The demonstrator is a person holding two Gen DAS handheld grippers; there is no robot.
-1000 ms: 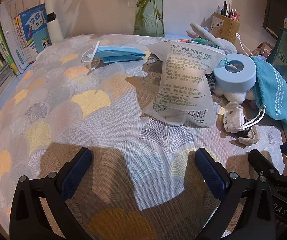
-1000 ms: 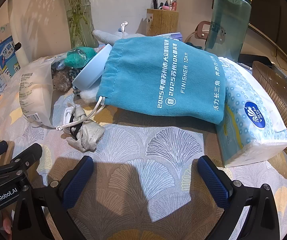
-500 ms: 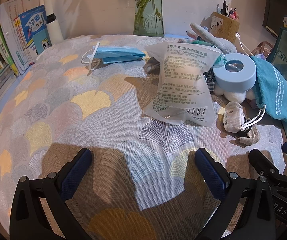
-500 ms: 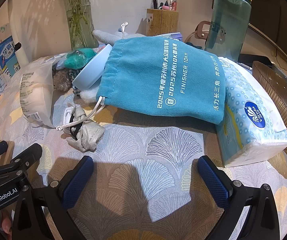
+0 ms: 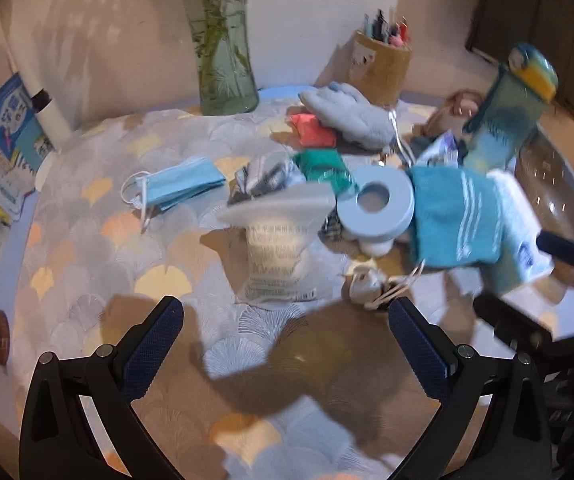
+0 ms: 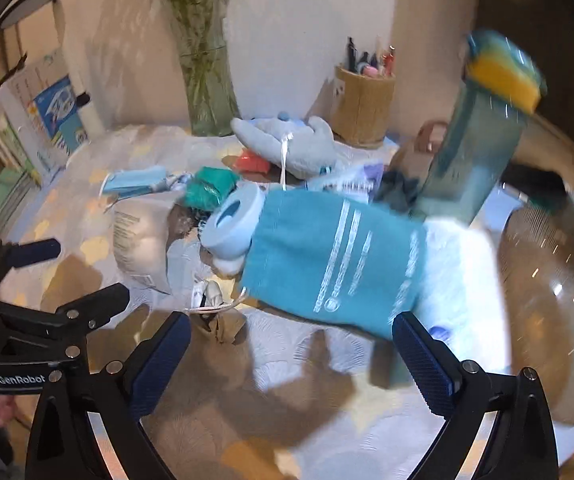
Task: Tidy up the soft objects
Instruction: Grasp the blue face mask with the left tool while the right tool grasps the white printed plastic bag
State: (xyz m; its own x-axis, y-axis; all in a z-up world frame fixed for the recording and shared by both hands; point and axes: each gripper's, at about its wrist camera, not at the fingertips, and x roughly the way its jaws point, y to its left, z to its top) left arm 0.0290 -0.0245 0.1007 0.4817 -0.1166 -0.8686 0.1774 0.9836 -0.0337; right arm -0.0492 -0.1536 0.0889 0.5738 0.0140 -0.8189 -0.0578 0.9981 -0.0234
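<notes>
Soft things lie in a heap on the patterned tablecloth (image 5: pixel 87 280). A blue face mask (image 5: pixel 179 184) lies apart at the left. In front stands a clear pouch of cotton pads (image 5: pixel 279 248); behind and right of it are a teal drawstring bag (image 5: pixel 455 220) (image 6: pixel 327 264), a white tissue pack (image 6: pixel 459 280), a grey plush (image 6: pixel 287 148), a red bundle (image 5: pixel 313 132), a green bundle (image 6: pixel 209 188) and a small beige pouch (image 5: pixel 367 284). My left gripper (image 5: pixel 287 344) and right gripper (image 6: pixel 291 360) hover open above the cloth, short of the heap, holding nothing.
A light blue ring-shaped holder (image 5: pixel 379 204) leans in the heap. A glass vase (image 5: pixel 223 40), a pen holder (image 5: pixel 383 64) and a tall bottle (image 6: pixel 479 152) stand at the back. A metal bowl (image 6: pixel 547 272) sits far right; books (image 5: pixel 3 132) line the left edge.
Both grippers have risen and pulled back, so both views look down on the heap from higher. The frames are motion-blurred. Both grippers stay open.
</notes>
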